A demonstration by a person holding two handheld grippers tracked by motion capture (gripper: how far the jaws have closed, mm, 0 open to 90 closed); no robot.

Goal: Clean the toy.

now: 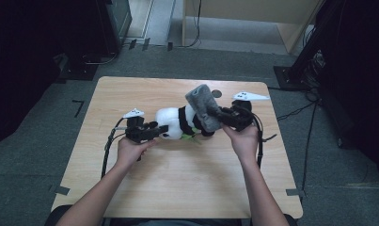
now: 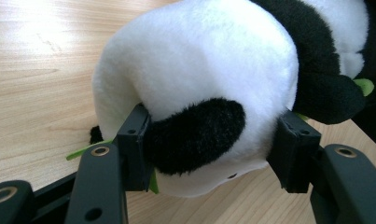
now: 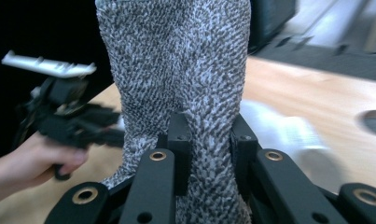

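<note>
Plush panda (image 2: 199, 93), head clamped between the pads of the left gripper (image 2: 213, 149); grey knitted sock (image 3: 185, 93), pinched tightly by the right gripper (image 3: 209, 144), is seen raised above the table (image 1: 177, 179) in the high view.

Both forearms come in from the table's (image 1: 130, 188) near edge. The left hand (image 1: 130, 151) holds the left gripper (image 1: 162, 129) low over the table, its 2 jaws pressed against the sides of the plush panda's (image 1: 170, 120) head. The right hand (image 1: 245, 136) grips the right gripper (image 1: 221, 116), apparently raised slightly above the table, jaws clamped on grey knitted fabric (image 1: 203, 107).
</note>
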